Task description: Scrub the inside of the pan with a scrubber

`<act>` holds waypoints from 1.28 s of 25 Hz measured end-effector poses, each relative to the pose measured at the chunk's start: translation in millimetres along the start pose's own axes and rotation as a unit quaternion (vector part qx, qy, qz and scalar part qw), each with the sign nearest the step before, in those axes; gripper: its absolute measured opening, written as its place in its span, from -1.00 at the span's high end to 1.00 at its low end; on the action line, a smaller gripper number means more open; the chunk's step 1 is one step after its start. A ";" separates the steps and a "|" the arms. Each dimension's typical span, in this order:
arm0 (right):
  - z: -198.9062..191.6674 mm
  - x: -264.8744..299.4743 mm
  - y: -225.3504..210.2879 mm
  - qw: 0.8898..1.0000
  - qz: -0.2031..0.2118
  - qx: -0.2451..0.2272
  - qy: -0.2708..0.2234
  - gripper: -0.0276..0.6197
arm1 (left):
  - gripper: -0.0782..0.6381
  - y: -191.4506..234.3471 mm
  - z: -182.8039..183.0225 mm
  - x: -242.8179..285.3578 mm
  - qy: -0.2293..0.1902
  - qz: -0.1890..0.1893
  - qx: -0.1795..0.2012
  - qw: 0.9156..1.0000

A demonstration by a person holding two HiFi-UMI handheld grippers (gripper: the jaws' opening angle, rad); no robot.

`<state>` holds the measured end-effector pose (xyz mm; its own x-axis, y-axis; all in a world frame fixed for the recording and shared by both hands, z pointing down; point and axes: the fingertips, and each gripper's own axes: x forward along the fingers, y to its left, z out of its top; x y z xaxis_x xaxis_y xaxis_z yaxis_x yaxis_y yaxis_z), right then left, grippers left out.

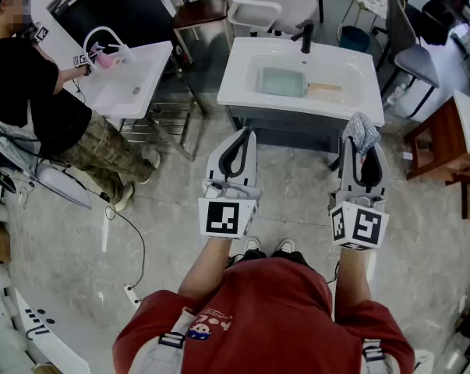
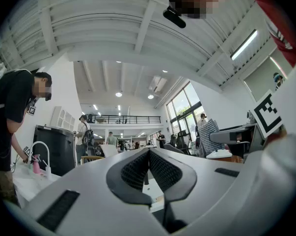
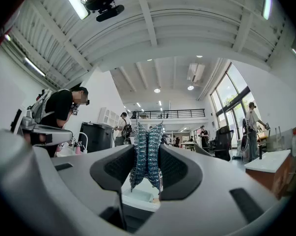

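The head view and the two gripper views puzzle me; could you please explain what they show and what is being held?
No robot here: a person holds a two-jaw gripper in each hand. The head view looks down from a camera on their head; each gripper view looks along one gripper's jaws. The left gripper has its jaws together on nothing. The right gripper is clamped on a blue-grey mesh scrubber. Ahead stands a white sink, with a pale green rectangular pan lying in its basin. A second person works at a second sink on the left.
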<state>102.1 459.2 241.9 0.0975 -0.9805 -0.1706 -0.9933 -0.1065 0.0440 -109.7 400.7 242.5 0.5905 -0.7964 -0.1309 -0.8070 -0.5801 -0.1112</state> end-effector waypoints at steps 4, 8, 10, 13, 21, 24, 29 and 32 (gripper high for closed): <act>-3.4 -1.3 -11.2 1.000 -0.001 0.000 0.000 0.41 | 0.74 -8.6 -1.7 4.9 0.006 0.003 0.005 1.000; -6.1 -0.7 -23.5 1.000 0.000 0.002 0.001 0.41 | 0.74 -19.2 0.2 11.8 0.003 0.004 0.011 1.000; -7.5 -2.3 -29.1 1.000 0.004 0.007 -0.002 0.41 | 0.74 -25.6 5.0 15.2 -0.012 0.006 0.010 1.000; -8.8 -6.2 -37.0 1.000 0.013 0.015 -0.006 0.40 | 0.74 -38.9 -1.4 16.5 0.011 0.002 0.015 1.000; -27.1 0.1 -57.0 0.999 0.036 0.031 0.002 0.40 | 0.74 -59.3 -13.2 27.8 0.030 0.014 0.026 0.999; -34.5 8.9 -53.3 0.998 0.047 0.031 0.007 0.39 | 0.74 -53.0 -20.6 30.1 0.038 0.022 0.024 0.999; -44.2 27.3 -35.3 0.997 0.065 0.024 0.020 0.38 | 0.74 -33.0 -33.4 33.7 0.045 0.028 0.017 0.998; -49.2 48.3 -23.0 0.997 0.073 0.022 0.027 0.38 | 0.74 -15.6 -42.0 45.8 0.046 0.028 0.009 0.999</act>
<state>132.7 406.2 281.1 -0.0467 -0.9925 -0.1131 -0.9988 0.0446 0.0207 -70.7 366.1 279.6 0.5407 -0.8399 -0.0462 -0.8374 -0.5322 -0.1250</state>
